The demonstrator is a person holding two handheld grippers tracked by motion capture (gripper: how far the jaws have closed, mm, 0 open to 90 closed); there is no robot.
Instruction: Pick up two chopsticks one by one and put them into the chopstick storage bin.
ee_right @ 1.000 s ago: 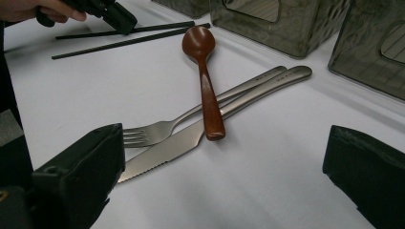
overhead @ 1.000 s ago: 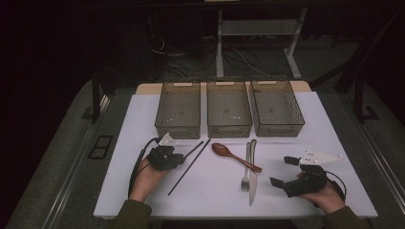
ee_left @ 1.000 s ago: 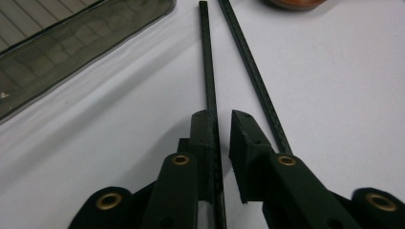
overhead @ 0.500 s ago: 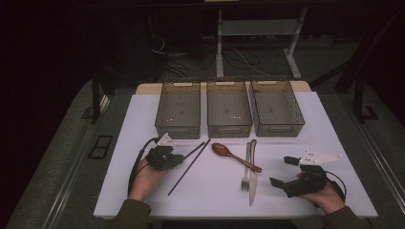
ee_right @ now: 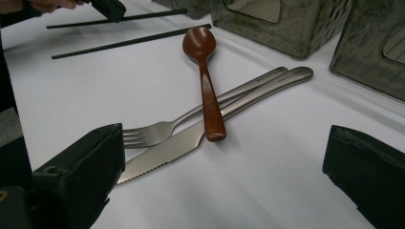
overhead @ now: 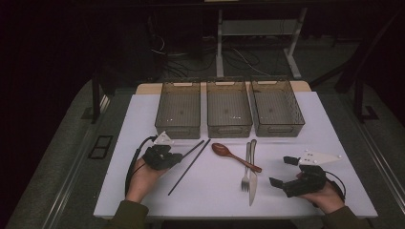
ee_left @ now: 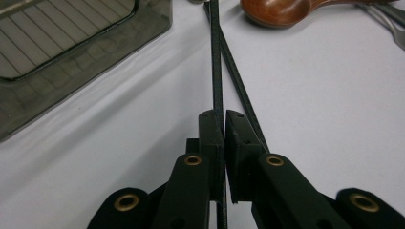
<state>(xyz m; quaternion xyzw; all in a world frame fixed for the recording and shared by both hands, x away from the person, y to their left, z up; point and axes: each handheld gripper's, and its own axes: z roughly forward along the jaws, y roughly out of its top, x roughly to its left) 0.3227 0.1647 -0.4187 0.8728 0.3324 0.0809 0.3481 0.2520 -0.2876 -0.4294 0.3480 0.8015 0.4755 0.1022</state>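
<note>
— Nearest on the left?
— Left gripper (ee_left: 223,119), jaws just finished closing, now clamped on one black chopstick (ee_left: 217,62) – thin rod pinched between the pads, running straight ahead over the white table (ee_left: 334,119).
— And the second chopstick (ee_left: 239,86)?
— Lying loose on the table just right of the held one, crossing under it farther out.
— From above?
— Left gripper (overhead: 177,157) low at the left of the table, held chopstick (overhead: 193,149) pointing up and right toward the bins; loose chopstick (overhead: 188,167) slanting alongside, lower end nearer the front edge.
— Nearest on the right?
— Right gripper (overhead: 282,171), jaws wide apart, gripping nothing, resting at the right of the table.
— Ahead of it?
— Fork (ee_right: 191,117) and knife (ee_right: 229,112) side by side – a brown wooden spoon (ee_right: 207,76) lying across both handles.
— Farthest?
— Three clear bins (overhead: 229,107) in a row at the back of the table.
</note>
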